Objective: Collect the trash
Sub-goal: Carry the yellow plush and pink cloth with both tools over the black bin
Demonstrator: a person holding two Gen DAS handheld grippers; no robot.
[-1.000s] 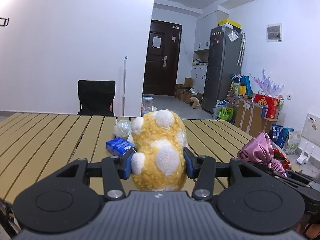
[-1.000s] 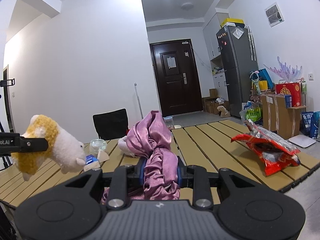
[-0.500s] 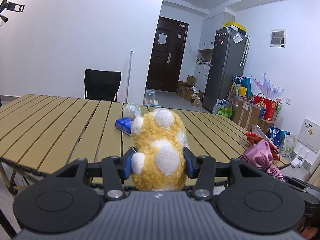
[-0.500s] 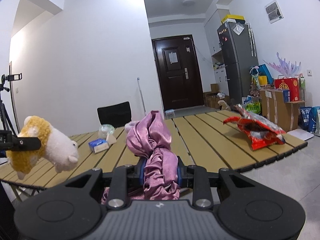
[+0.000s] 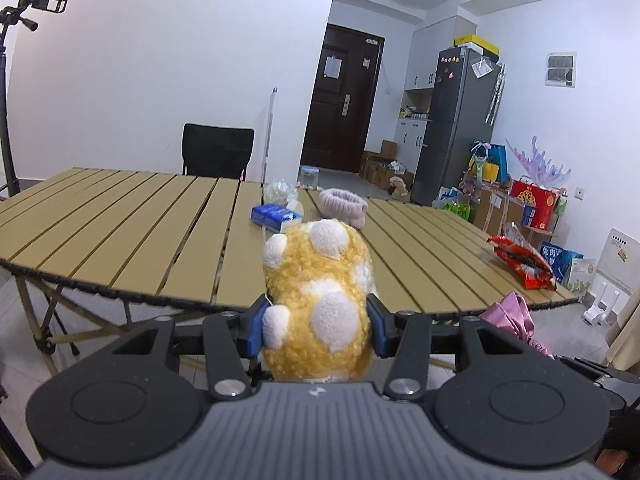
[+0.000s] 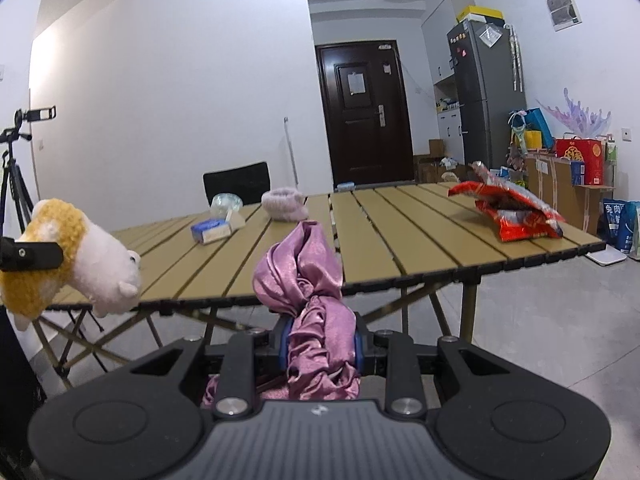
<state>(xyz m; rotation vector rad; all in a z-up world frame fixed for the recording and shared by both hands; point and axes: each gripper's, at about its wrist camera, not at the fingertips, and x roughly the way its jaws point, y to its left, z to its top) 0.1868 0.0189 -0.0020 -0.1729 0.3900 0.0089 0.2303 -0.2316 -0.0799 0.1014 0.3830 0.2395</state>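
My left gripper [image 5: 316, 330] is shut on a yellow plush toy [image 5: 320, 300] with white spots, held off the near edge of the slatted wooden table [image 5: 120, 232]. The toy also shows at the left of the right wrist view [image 6: 68, 252]. My right gripper [image 6: 320, 344] is shut on a crumpled pink satin cloth [image 6: 308, 280], also short of the table's edge; the cloth shows in the left wrist view [image 5: 510, 314]. On the table lie a red snack bag [image 6: 508, 212], a blue tissue pack [image 6: 210, 230], a crumpled clear plastic wrapper [image 6: 227, 201] and a pink fuzzy slipper [image 6: 284, 204].
A black chair [image 5: 218, 156] stands behind the table. A tripod [image 6: 16, 176] stands at the left. A fridge [image 5: 456, 120], boxes and bags [image 5: 532, 204] line the right wall. A dark door [image 6: 366, 114] is at the back.
Both grippers have pulled back from over the table to in front of its near edge, still holding the toy and the cloth. The table items now look farther away.
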